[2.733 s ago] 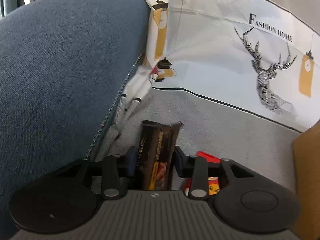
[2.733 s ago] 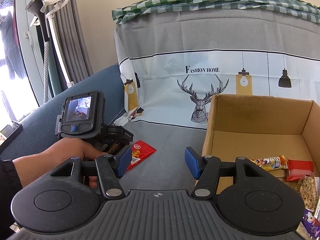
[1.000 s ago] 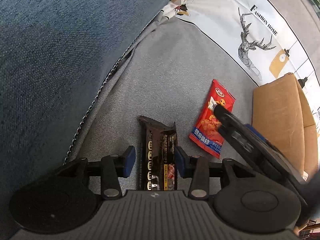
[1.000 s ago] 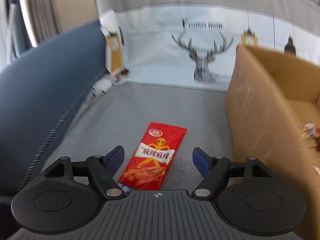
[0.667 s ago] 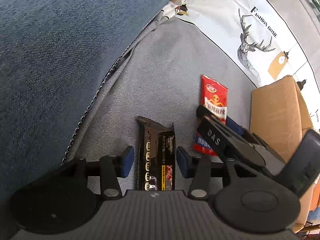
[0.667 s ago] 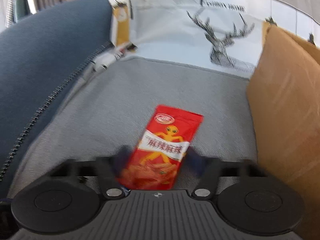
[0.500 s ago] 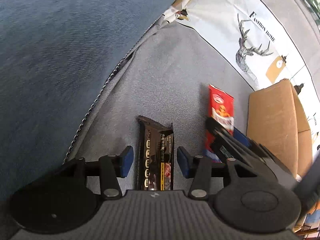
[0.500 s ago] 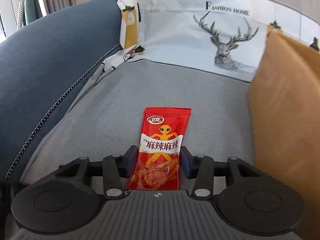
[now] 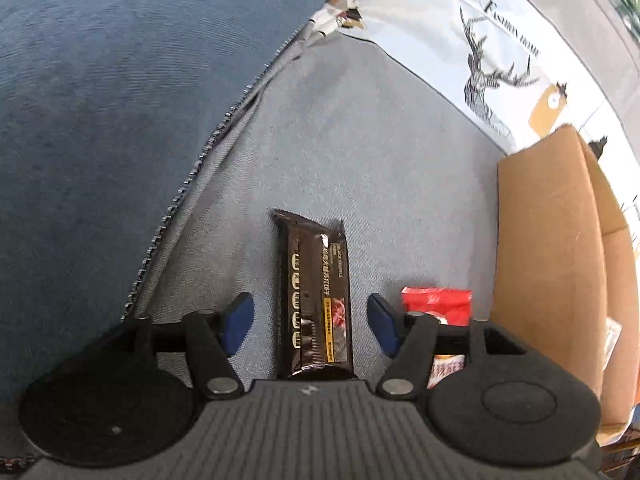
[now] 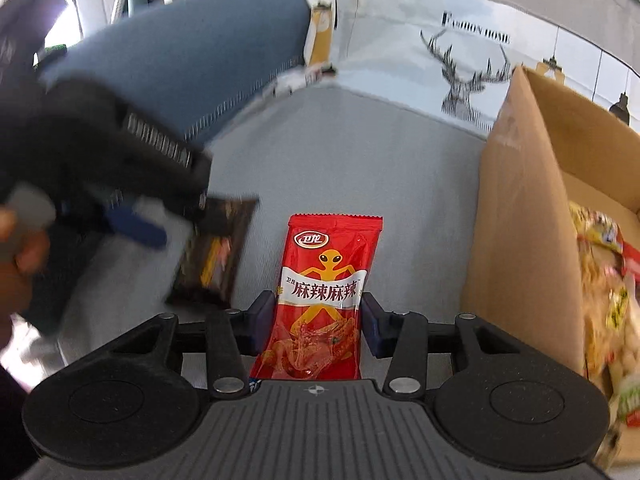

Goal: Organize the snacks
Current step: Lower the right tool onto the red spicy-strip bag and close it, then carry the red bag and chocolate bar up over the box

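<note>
Left tool (image 9: pixel 311 322) jaws opening astride dark snack bar (image 9: pixel 314 292) on grey cushion (image 9: pixel 360 152), cardboard box (image 9: pixel 548 264) right

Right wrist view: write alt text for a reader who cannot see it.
The right gripper is shut on a red snack packet above a grey cushion. A cardboard box holding snacks stands at right; the blurred left gripper, jaws opening, hovers over a dark snack bar at left.
</note>
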